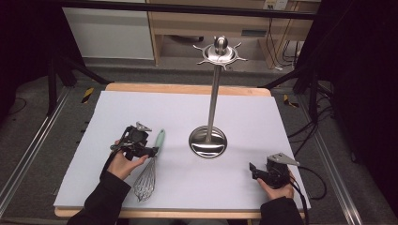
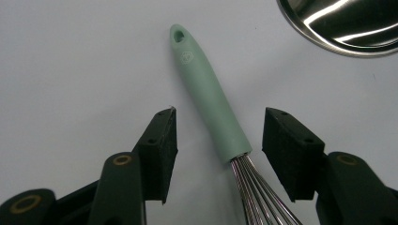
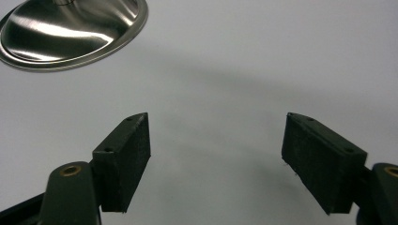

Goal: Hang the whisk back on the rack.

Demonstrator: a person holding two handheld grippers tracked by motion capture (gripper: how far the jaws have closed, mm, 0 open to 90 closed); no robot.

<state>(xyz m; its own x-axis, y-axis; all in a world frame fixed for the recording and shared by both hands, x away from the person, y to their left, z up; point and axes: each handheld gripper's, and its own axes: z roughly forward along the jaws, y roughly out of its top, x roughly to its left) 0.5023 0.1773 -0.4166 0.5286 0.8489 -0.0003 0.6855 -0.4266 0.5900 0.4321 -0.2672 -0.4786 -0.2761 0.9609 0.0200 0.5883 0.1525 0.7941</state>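
Whisk [image 1: 149, 166] work is at its very start: the utensil lies flat on the table [image 1: 117, 112], not yet gripped, and the lift and any hanging on the stand's hooks, if that is the aim, are left to do.

Going by size, the table comes first, covered by a pale sheet. On it, right of centre, stands the steel utensil stand [image 1: 212, 98], a round base with a tall pole and a ring of hooks at the top, all of them bare. The whisk is at the near left, well apart from the stand's base. Its long axis runs near to far with a slight lean: the mint-green handle [image 2: 209, 93] points away and a little right, toward the stand, with its hanging hole at the far tip, and the wire balloon points back toward the near edge.

The left gripper [image 2: 218, 150] straddles the handle just above where the wires begin; its jaws are spread, one on each side, with clear gaps, so nothing is clamped. The right gripper [image 3: 216, 159] rests at the near right, its jaws parted over bare sheet, grasping nothing, with the stand's base off to its far left.
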